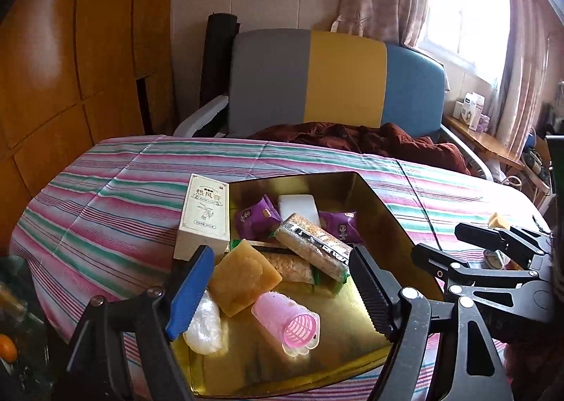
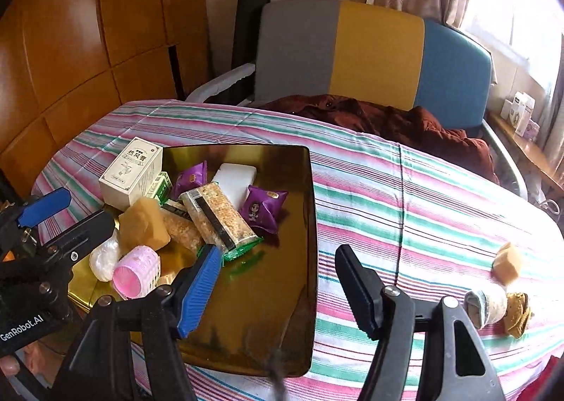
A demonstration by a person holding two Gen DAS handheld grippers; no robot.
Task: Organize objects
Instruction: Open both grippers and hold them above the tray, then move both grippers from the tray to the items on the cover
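Maroon jacket [image 2: 405, 119] beyond gold tray [image 2: 310, 224]

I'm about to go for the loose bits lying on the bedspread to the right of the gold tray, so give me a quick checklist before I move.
1. Right gripper empty, jaws apart: ok.
2. Left gripper empty, jaws apart: ok.
3. Loose items in sight: ok. A tan block and a rolled cloth lie on the striped bedspread, apart from the tray.
4. Room in the gold tray: ok. Its near right part is bare.
5. Items staying inside the tray: not ok. The cream box leans over the left rim.
6. Pink hair roller settled: cannot tell. It lies on its side and might roll.
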